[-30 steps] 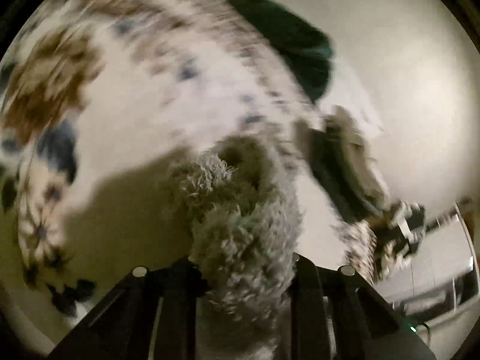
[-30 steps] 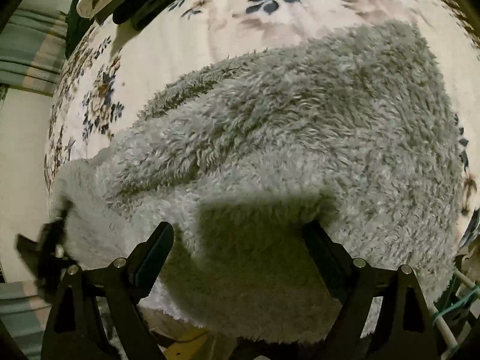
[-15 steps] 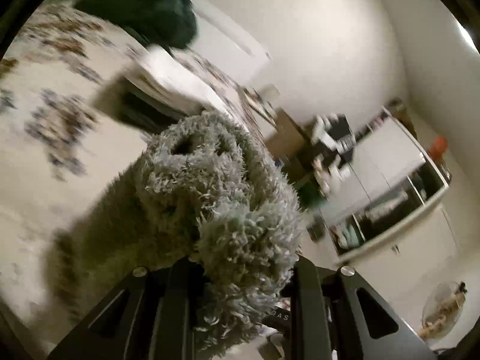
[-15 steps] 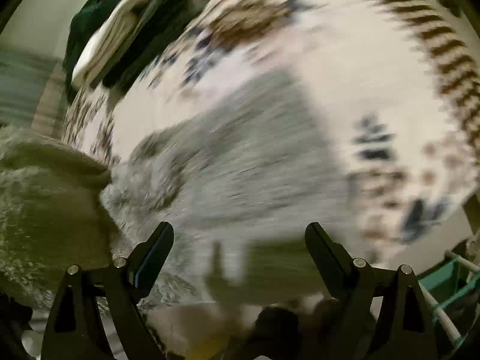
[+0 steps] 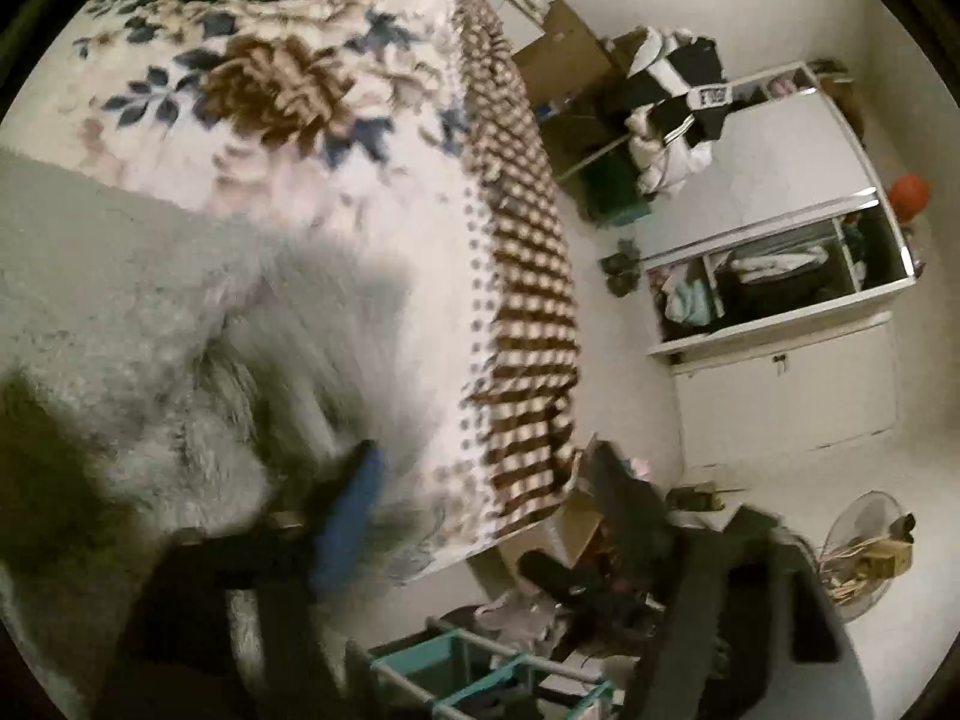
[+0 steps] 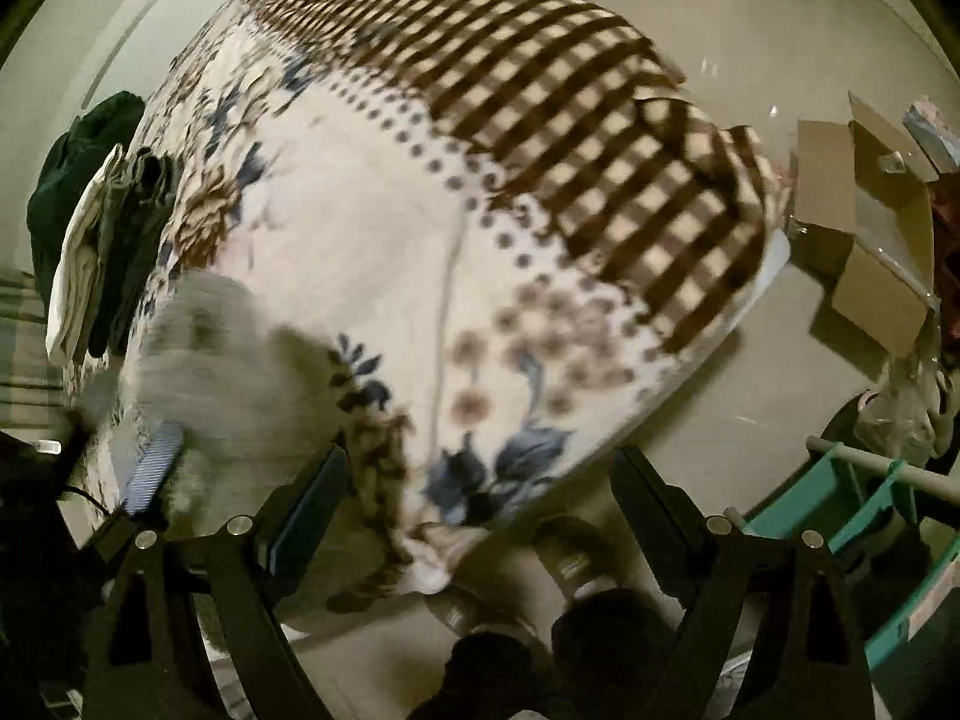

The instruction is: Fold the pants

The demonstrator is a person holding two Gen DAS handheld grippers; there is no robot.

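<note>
Fuzzy grey pants (image 5: 120, 324) heaped on the floral blanket (image 5: 372, 192), filling the left of the left wrist view and blurred near the bottom. Same pants (image 6: 222, 372) a pale blurred mound at lower left in the right wrist view, just beside a stack of folded clothes (image 6: 102, 252) near the bed's far edge.

Blanket (image 6: 420, 228) draped over the bed, brown checked border hanging down the side toward pale bare floor (image 6: 750, 48). White wardrobe (image 5: 780, 312) with open shelves well apart from the bed; cardboard box (image 6: 864, 240) and teal rack (image 6: 864, 504) close to the bed's corner.

Left gripper (image 5: 486, 540) spread wide, blue-padded finger touching or just over the pants' edge, nothing between the jaws. Right gripper (image 6: 480, 510) also spread wide, over blanket edge and floor, pants off to its left, apart from it.

White label on dark clothing (image 5: 711, 97) atop a pile by the wall, lettering too small to read.
</note>
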